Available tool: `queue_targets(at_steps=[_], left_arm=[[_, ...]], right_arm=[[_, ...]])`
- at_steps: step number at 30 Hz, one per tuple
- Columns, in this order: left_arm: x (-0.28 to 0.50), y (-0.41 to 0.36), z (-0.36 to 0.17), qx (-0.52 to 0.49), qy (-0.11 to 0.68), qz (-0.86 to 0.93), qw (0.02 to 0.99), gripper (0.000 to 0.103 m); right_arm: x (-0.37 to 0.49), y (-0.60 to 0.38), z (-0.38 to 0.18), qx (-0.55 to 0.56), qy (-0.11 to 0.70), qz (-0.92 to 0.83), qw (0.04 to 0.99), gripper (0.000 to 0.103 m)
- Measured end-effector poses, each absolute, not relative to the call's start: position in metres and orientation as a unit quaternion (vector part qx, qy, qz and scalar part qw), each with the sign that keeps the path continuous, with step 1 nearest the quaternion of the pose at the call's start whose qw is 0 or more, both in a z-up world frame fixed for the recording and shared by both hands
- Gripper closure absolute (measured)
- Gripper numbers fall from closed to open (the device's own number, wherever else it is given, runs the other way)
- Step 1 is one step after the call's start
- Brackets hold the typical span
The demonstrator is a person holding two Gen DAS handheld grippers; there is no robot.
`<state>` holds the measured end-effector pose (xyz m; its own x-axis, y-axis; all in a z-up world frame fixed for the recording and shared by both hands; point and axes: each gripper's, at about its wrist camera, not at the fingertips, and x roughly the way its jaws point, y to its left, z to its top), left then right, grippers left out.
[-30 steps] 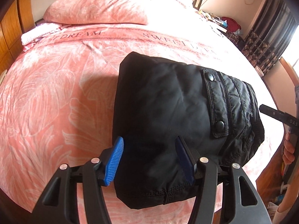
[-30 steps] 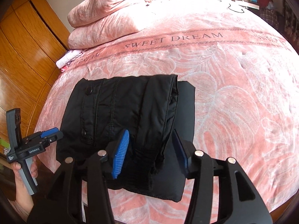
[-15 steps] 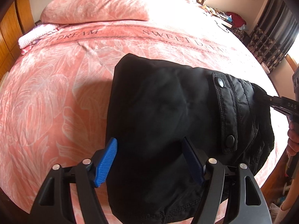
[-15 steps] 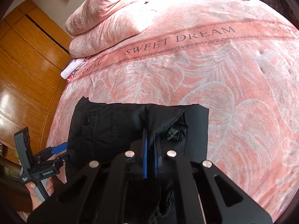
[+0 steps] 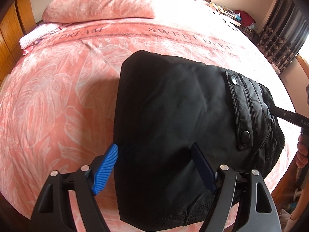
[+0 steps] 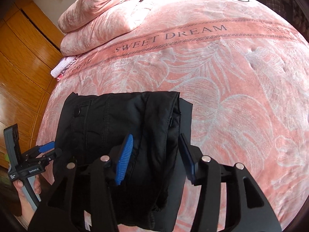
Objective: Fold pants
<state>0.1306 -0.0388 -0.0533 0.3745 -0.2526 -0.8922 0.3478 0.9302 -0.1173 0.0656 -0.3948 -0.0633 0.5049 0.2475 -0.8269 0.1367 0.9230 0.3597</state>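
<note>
The black pants (image 5: 173, 119) lie folded into a thick bundle on the pink bed (image 5: 58, 100), with a snap-button flap on its right side. My left gripper (image 5: 154, 166) is open, its blue fingers straddling the near edge of the bundle. In the right wrist view the pants (image 6: 108, 127) lie near the bed's front edge. My right gripper (image 6: 156, 154) is open, its fingers on either side of the bundle's thick folded waist end. The left gripper also shows in the right wrist view (image 6: 48, 148), and the right gripper's body pokes in at the right edge of the left wrist view (image 5: 289, 116).
Pink pillows and a rumpled quilt (image 6: 100, 15) are piled at the head of the bed. A folded pink-white towel (image 5: 36, 38) lies at the bed's left edge. A wooden wardrobe (image 6: 23, 61) stands on the left. Dark curtains (image 5: 280, 44) and clutter stand on the right.
My right gripper, shut on the pants' folded edge half a second ago, has opened. The left gripper stayed open and shifted a little along the near edge.
</note>
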Motion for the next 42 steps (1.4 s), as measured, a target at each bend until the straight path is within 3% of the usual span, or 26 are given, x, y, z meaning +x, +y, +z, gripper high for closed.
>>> queue_targets(at_steps=[14,16,17,29,35,39,42], left_arm=[[0.096,-0.038,-0.057,0.039,0.535,-0.156,0.829,0.019],[0.095,-0.04,-0.057,0.04,0.535,-0.154,0.83,0.019],[0.096,-0.04,-0.058,0.039,0.536,-0.155,0.829,0.019],[0.1,-0.041,-0.059,0.045,0.535,-0.156,0.829,0.018],[0.105,-0.034,-0.067,0.034,0.542,-0.155,0.825,0.014],[0.102,-0.03,-0.063,0.038,0.538,-0.151,0.829,0.014],[0.098,-0.024,-0.062,0.038,0.538,-0.15,0.828,0.014]], right_arm=[[0.005,-0.377,-0.078,0.228,0.514,0.046,0.825,0.05],[0.005,-0.377,-0.08,0.24,0.514,0.055,0.821,0.056],[0.005,-0.377,-0.08,0.246,0.514,0.061,0.819,0.063],[-0.005,-0.37,-0.054,0.227,0.497,0.071,0.835,0.077],[-0.003,-0.379,-0.086,0.25,0.523,0.06,0.812,0.076],[-0.007,-0.378,-0.079,0.24,0.518,0.052,0.82,0.066],[-0.016,-0.377,-0.077,0.233,0.519,0.05,0.821,0.066]])
